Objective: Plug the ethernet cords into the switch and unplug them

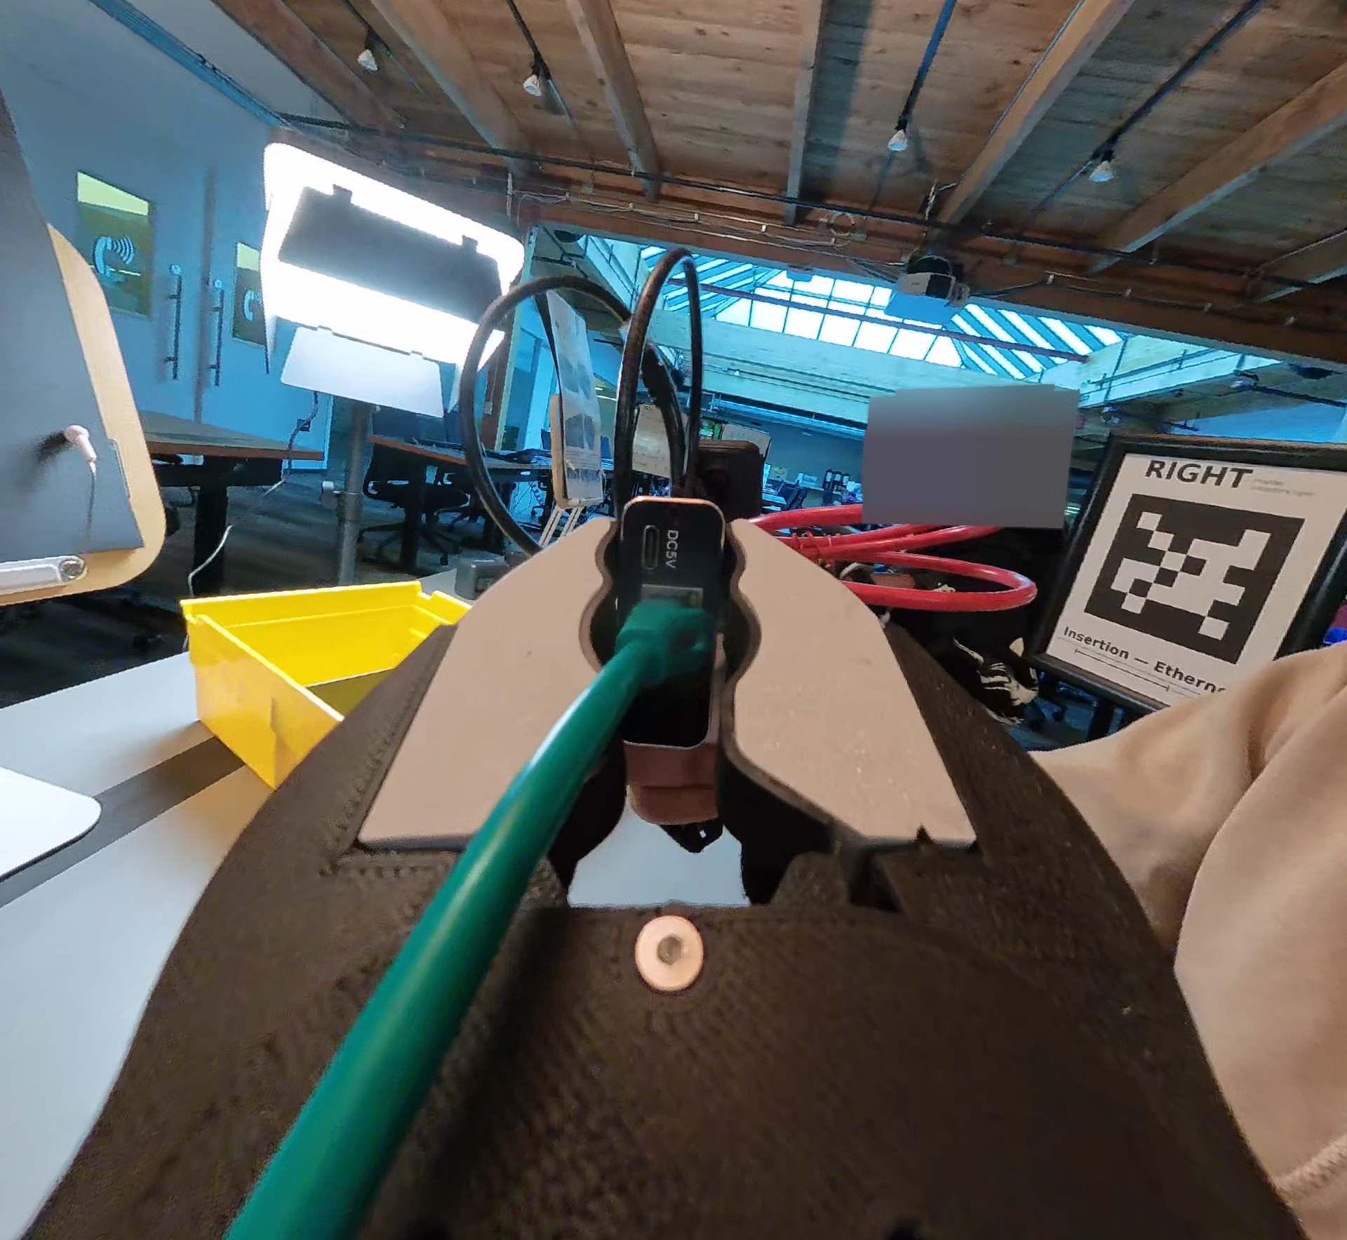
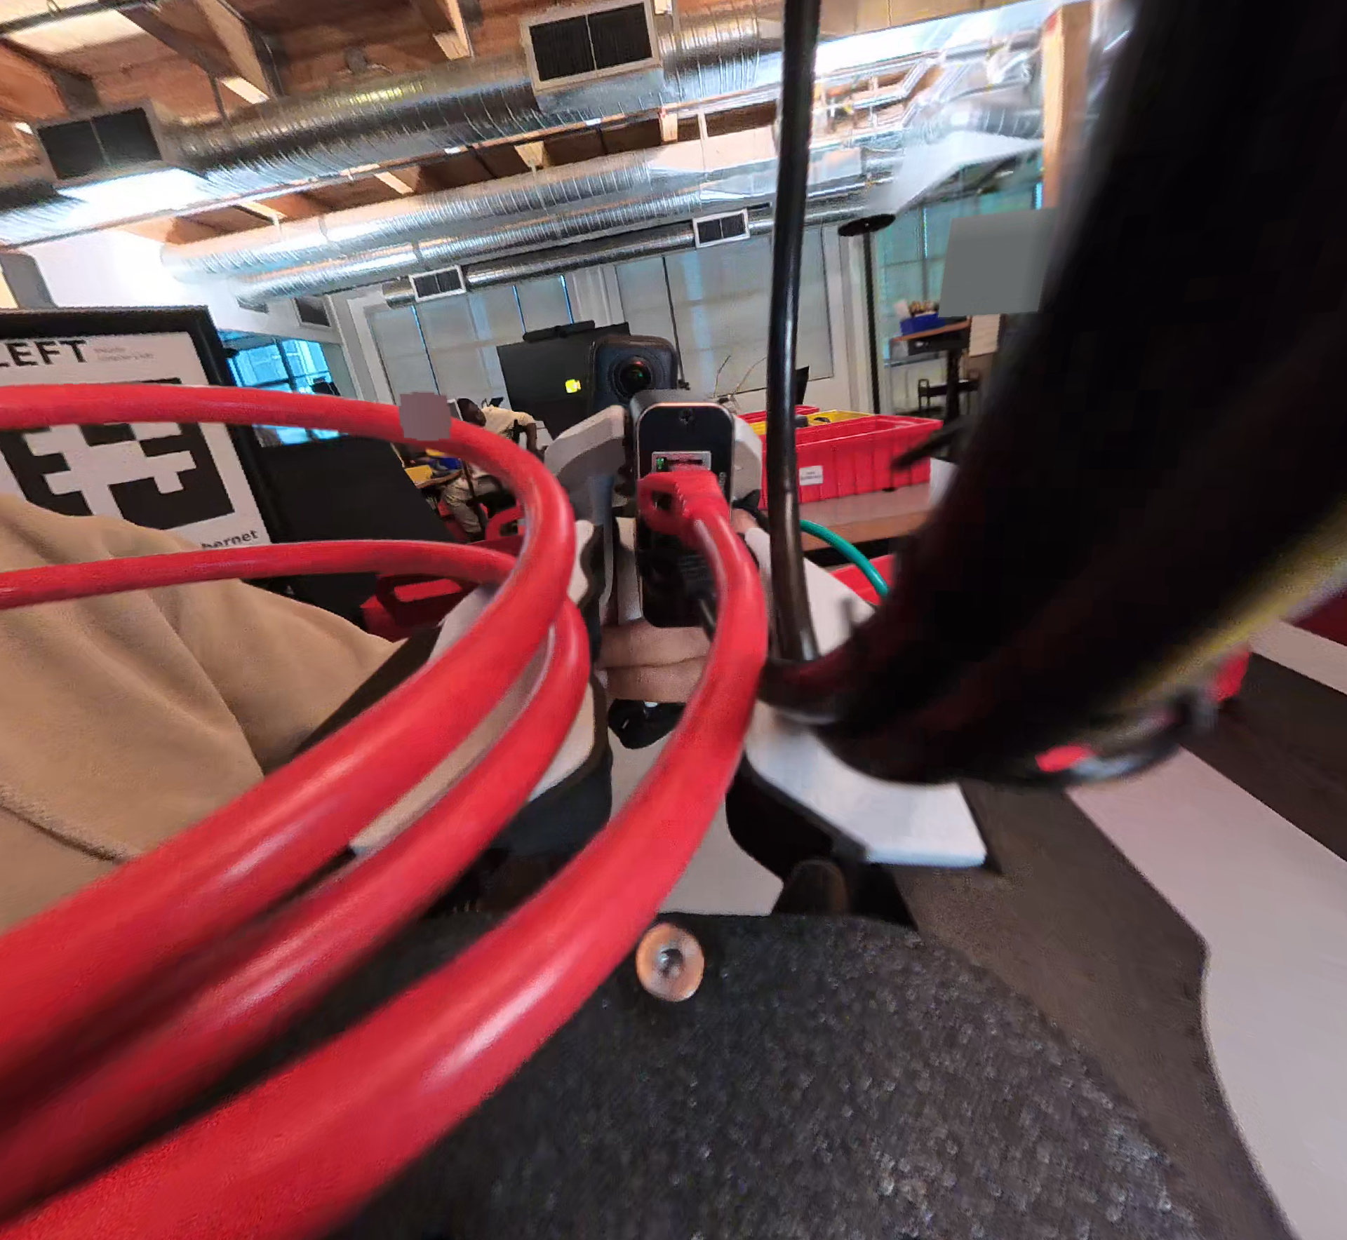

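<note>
Item: switch [image 1: 669, 615], small, dark, clamped upright between my left gripper [image 1: 667, 629] fingers, held above the table [image 1: 109, 913]. Green ethernet cord [image 1: 510, 833] plugged into one face; red ethernet cord [image 2: 685, 498] into the opposite. My right gripper [image 2: 678, 622]: state indiscernible behind red coils. Yellow bin [image 1: 291, 651] sat left.

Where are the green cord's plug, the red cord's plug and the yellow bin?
green cord's plug [image 1: 667, 629]: left wrist view, on the plug boot at the switch port.
red cord's plug [image 2: 681, 487]: right wrist view, on the plug boot.
yellow bin [image 1: 240, 651]: left wrist view, on its side wall.
</note>
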